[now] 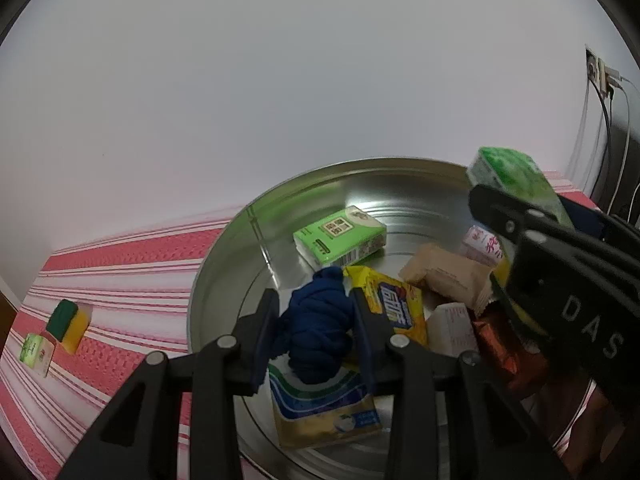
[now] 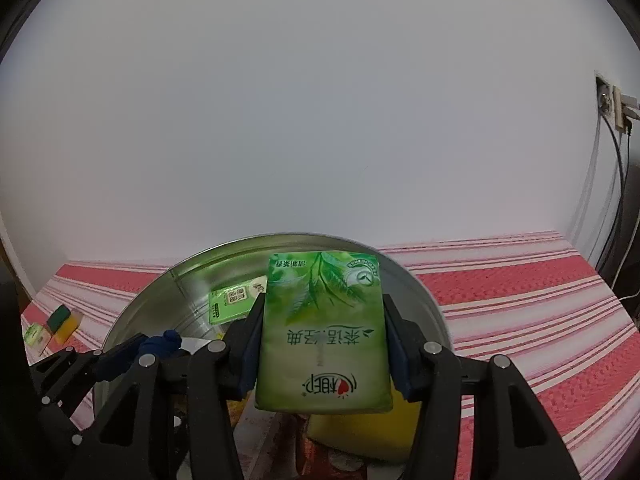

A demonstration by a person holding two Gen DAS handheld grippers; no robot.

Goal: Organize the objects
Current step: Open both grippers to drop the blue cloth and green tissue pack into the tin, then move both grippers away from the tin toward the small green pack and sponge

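Note:
A round metal tin (image 1: 224, 256) stands on a red and white striped cloth and holds several packets: a green tissue pack (image 1: 340, 238), a yellow packet (image 1: 396, 308), a beige wrapper (image 1: 444, 276) and a blue and yellow pack (image 1: 324, 408). My left gripper (image 1: 316, 316) is shut on a dark blue cloth bundle (image 1: 316, 332) over the tin. My right gripper (image 2: 324, 320) is shut on a large green tissue pack (image 2: 324, 332) held above the tin (image 2: 420, 296). That pack also shows in the left wrist view (image 1: 516, 180).
A green and yellow sponge (image 1: 68, 324) and a small green pack (image 1: 36, 354) lie on the cloth (image 1: 120, 264) at the far left. A white wall stands behind. A wall socket with cables (image 2: 616, 112) is at the right edge.

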